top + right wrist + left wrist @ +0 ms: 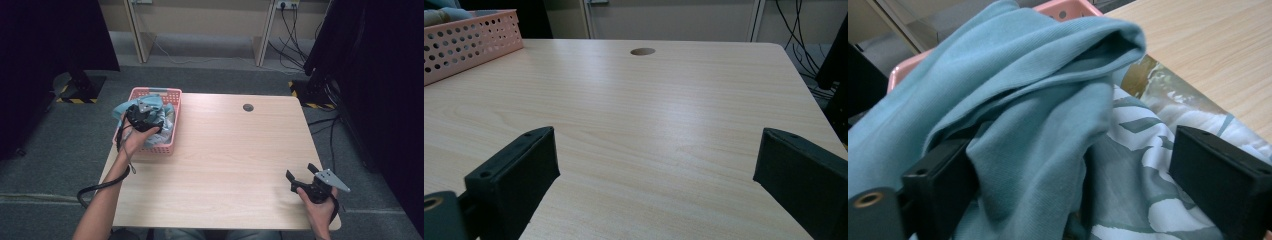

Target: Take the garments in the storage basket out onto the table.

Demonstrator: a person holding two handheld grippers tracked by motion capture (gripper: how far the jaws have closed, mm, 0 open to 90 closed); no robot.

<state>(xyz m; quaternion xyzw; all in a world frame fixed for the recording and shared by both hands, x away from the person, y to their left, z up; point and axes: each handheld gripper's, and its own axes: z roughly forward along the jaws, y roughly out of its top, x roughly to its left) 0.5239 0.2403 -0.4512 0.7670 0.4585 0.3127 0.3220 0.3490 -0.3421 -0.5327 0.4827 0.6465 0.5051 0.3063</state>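
Teal knit cotton garment (1038,115), soft and crumpled, heaped in the pink perforated plastic basket (167,95) at the far left of the table. Under it and to one side lies a second cloth, pale grey-green with white leaf shapes (1148,165), thinner by the look of it. Both spill a little above the basket rim.

My left gripper (142,116) is down over the basket, nosed into the pile. From the left gripper view the jaws stand wide: a fold of the teal garment lies between them and drapes against one jaw, while the other jaw stands off it over the printed cloth. Not a grip yet; the pads do not press from both sides.

My right gripper (306,176) rests near the front right corner of the light wood-grain table (230,160), well apart from the basket. Jaws wide, nothing between them but bare tabletop.

Reading of the step: picking the teal garment out of the basket, at the closing stage.

Next move, as I judge it: shut the left jaws on that teal fold alone, then lift straight up. Risk is pinching the printed cloth along with it, since it lies just beside the fold. The basket is light and may drag with the lift.
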